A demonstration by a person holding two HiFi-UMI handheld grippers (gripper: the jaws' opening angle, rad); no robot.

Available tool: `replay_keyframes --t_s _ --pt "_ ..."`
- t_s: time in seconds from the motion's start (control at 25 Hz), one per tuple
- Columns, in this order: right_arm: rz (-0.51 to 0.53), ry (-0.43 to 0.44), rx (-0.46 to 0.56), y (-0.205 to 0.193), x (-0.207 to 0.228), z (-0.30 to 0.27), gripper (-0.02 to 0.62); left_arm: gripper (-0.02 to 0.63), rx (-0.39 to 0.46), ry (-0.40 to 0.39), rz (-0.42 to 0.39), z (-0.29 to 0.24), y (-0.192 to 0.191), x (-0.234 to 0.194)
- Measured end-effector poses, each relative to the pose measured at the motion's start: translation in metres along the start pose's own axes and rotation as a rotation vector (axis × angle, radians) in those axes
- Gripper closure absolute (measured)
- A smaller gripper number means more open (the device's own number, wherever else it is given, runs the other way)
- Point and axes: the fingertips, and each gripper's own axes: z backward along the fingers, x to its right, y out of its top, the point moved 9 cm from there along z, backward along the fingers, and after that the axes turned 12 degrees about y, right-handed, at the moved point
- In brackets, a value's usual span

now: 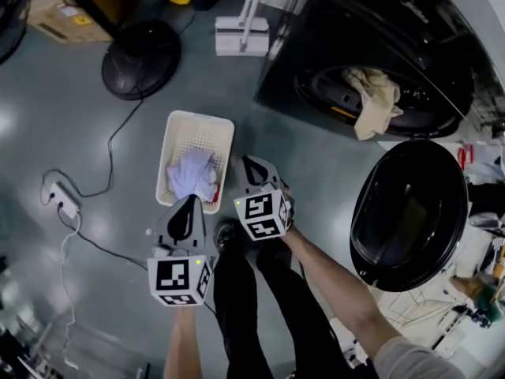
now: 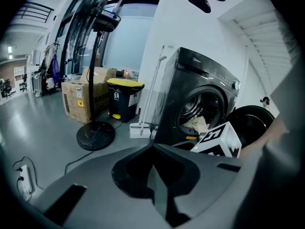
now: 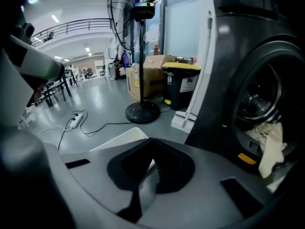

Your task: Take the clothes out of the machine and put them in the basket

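Both sets of jaws are seen pressed shut with nothing in them, fwiw. The left gripper point(image 1: 189, 208) is held just short of the near short edge of the white basket point(image 1: 201, 133), which sits at its 12 o'clock. The right gripper point(image 1: 254, 170) is parked right beside the basket's near right corner. A pale blue garment point(image 1: 193, 176) is bunched in the basket's near half, and the mesh bottom is left showing in the far half. A beige cloth point(image 1: 375, 101) is draped over the drum lip of the washing machine point(image 1: 339, 30), at roughly 2 o'clock from the right gripper, with bare grey floor point(image 1: 300, 156) in between. The round door point(image 1: 410, 212) is swung wide open at 3 o'clock, its rim near the right forearm. At the basket's 9 o'clock a power strip point(image 1: 63, 200) is laid on the floor, and a fan base point(image 1: 142, 58) is found at 11 o'clock.
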Motion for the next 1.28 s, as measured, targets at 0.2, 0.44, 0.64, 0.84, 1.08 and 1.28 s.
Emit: replay_keyframes --t_s 0.2,0.44,0.64,0.84,1.08,1.28 --pt "-0.080 -0.140 0.030 -0.013 0.060 0.047 0.569 0.588 0.001 -0.090 -0.065 -0.023 0.023 0.049" --pt "-0.168 -0.300 0.046 -0.034 0.132 0.103 0.569 0.588 -0.006 -0.199 -0.141 -0.050 0.041 0.112" --pt "-0.258 -0.432 0.059 -0.055 0.184 0.146 0.569 0.588 -0.015 -0.286 -0.193 -0.070 0.049 0.160" --pt "-0.321 -0.513 0.065 -0.068 0.220 0.175 0.569 0.588 -0.030 -0.345 -0.228 -0.084 0.053 0.194" --pt "-0.397 -0.532 0.094 -0.069 0.257 0.181 0.557 0.588 -0.027 -0.388 -0.256 -0.099 0.062 0.212" --pt "-0.428 -0.541 0.130 -0.066 0.291 0.168 0.270 0.588 -0.038 -0.387 -0.262 -0.108 0.066 0.206"
